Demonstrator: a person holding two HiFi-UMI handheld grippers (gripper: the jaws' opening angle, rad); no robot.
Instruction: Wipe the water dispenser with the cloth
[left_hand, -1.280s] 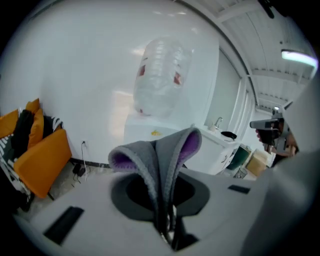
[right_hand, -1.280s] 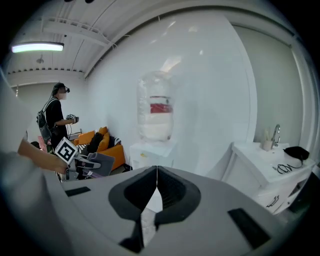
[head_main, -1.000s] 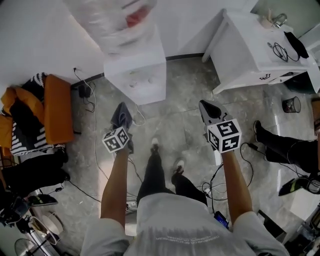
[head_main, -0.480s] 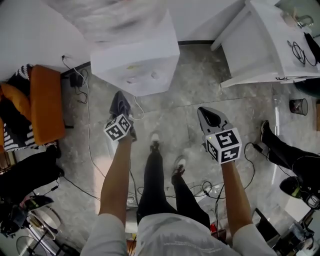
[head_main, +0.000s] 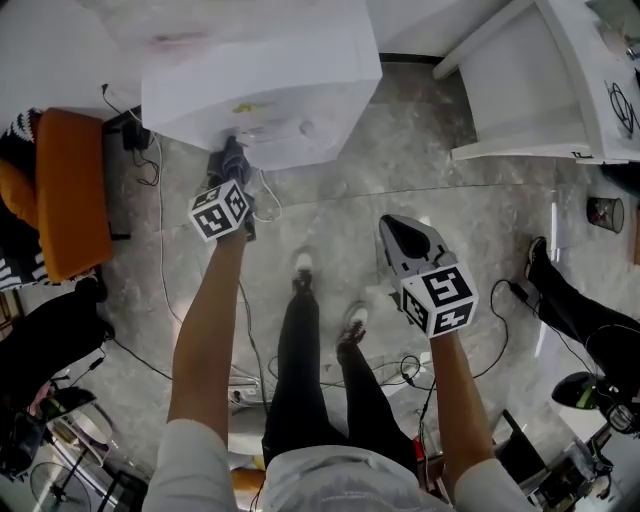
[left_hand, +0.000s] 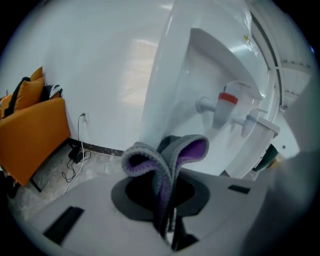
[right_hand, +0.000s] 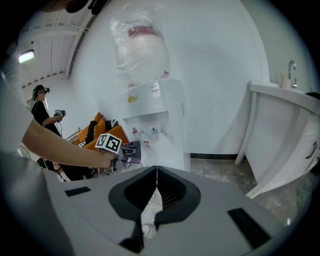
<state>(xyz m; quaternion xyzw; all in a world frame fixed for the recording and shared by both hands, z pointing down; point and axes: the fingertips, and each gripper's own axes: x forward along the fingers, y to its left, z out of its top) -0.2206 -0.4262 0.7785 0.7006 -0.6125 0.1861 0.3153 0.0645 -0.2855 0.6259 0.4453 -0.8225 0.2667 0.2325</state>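
Note:
The white water dispenser stands at the top of the head view, with its taps close ahead in the left gripper view. My left gripper is shut on a grey and purple cloth, held up just short of the dispenser's front below the taps. The cloth pokes out toward the dispenser in the head view. My right gripper is shut and empty, held back over the floor to the right. The right gripper view shows the dispenser with its bottle on top.
An orange sofa with clothes stands to the left, with cables on the floor beside it. A white cabinet is at the right. Another person's legs are at the far right. My own feet stand between the grippers.
I have stepped closer to the dispenser. My left gripper has carried the cloth forward and up to the dispenser's front. The right gripper stays back, still shut.

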